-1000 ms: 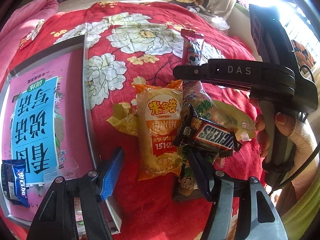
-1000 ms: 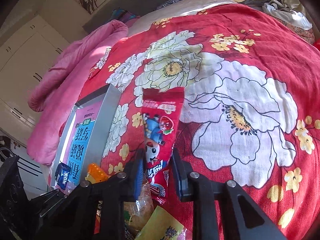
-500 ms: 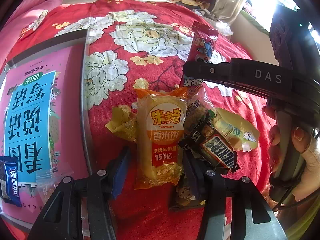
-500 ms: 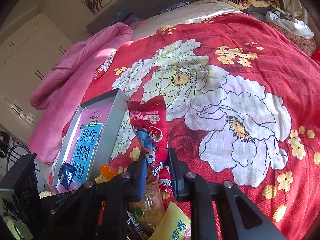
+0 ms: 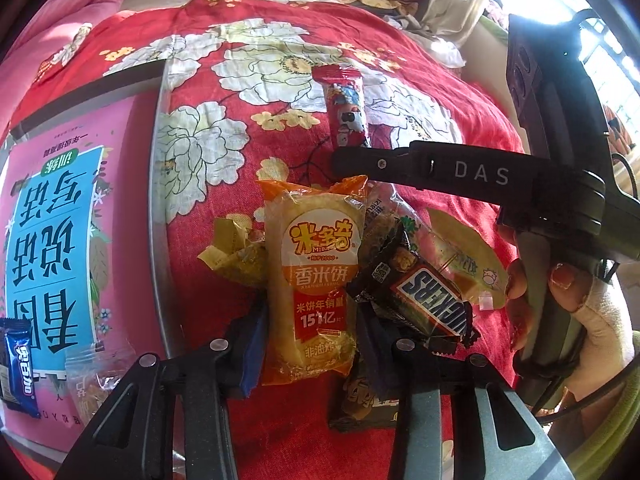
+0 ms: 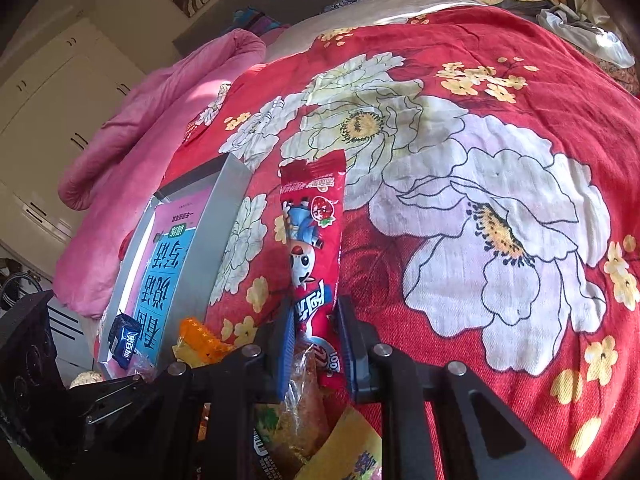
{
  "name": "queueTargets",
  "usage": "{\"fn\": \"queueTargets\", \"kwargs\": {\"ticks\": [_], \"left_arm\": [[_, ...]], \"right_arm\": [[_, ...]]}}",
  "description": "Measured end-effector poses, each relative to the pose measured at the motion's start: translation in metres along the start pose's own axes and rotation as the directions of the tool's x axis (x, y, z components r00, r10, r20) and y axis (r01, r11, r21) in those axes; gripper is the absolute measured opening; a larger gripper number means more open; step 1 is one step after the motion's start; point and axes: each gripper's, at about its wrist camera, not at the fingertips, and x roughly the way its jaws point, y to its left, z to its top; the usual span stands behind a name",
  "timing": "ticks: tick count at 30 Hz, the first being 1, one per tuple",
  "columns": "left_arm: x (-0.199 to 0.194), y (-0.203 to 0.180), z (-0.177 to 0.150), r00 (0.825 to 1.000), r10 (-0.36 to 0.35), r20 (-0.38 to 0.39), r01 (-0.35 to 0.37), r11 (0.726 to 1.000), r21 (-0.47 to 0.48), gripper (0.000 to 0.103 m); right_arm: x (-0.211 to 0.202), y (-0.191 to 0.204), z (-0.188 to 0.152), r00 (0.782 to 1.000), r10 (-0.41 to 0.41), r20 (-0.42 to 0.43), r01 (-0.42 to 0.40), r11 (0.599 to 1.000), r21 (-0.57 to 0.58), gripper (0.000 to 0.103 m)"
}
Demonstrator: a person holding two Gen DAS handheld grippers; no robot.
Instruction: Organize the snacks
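On the red flowered bedspread [image 6: 460,128] a small heap of snacks lies just beside a grey tray [image 5: 158,208], which already holds a blue biscuit packet [image 5: 18,364] on its pink printed liner. The right tongs [image 6: 314,344] are clamped tight on the lower part of a red strawberry stick pack [image 6: 314,236], whose free end stands up out of the jaws. The left tongs [image 5: 310,344] are closing around the orange rice-cracker bag [image 5: 316,280]; the bag sits between the jaws, but the pads do not seem to press it yet. A Snickers bar [image 5: 420,296] lies against the bag's right edge, partly over the right-hand jaw. The risk is that this jaw catches the bar or the wrappers under it, dragging them along or knocking them off the heap. The puffy bag could also slip from a shallow pinch, or its crackers could crush
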Motion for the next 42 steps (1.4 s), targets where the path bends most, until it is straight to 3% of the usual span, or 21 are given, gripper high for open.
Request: {"fn": "queueTargets", "kwargs": {"ticks": [2, 13, 24, 29, 31, 34, 42], "left_arm": [[-0.001, 0.001, 0.000, 1.000, 0.003, 0.002, -0.003, 1.000, -0.003, 0.037], [-0.031, 0.003, -0.001, 0.997, -0.036, 0.063, 0.037, 0.999, -0.014, 0.036], [-0.061, 0.011, -0.009, 0.992, -0.063, 0.109, 0.068, 0.997, -0.037, 0.036], [-0.069, 0.014, -0.012, 0.991, -0.061, 0.119, 0.065, 0.997, -0.036, 0.036], [-0.071, 0.017, -0.012, 0.991, -0.063, 0.121, 0.068, 0.997, -0.043, 0.036], [-0.073, 0.020, -0.010, 0.989, -0.065, 0.129, 0.072, 0.996, -0.047, 0.036], [-0.076, 0.034, -0.006, 0.988, -0.069, 0.136, 0.080, 0.994, -0.073, 0.036]], "right_arm": [[-0.001, 0.000, 0.001, 1.000, 0.006, 0.015, -0.006, 1.000, -0.001, 0.020], [-0.055, 0.019, 0.006, 0.983, 0.046, 0.178, -0.040, 0.998, -0.037, 0.017], [-0.090, 0.041, -0.003, 0.973, 0.011, 0.229, 0.010, 0.996, -0.094, 0.017], [-0.058, 0.028, -0.002, 0.984, -0.079, 0.160, 0.096, 0.990, -0.103, 0.021], [-0.045, 0.027, 0.001, 0.985, -0.107, 0.132, 0.123, 0.986, -0.116, 0.037], [-0.029, 0.030, 0.009, 0.984, -0.145, 0.101, 0.159, 0.975, -0.154, 0.050], [0.009, 0.033, 0.016, 0.963, -0.268, 0.034, 0.268, 0.930, -0.252, 0.050]]}}
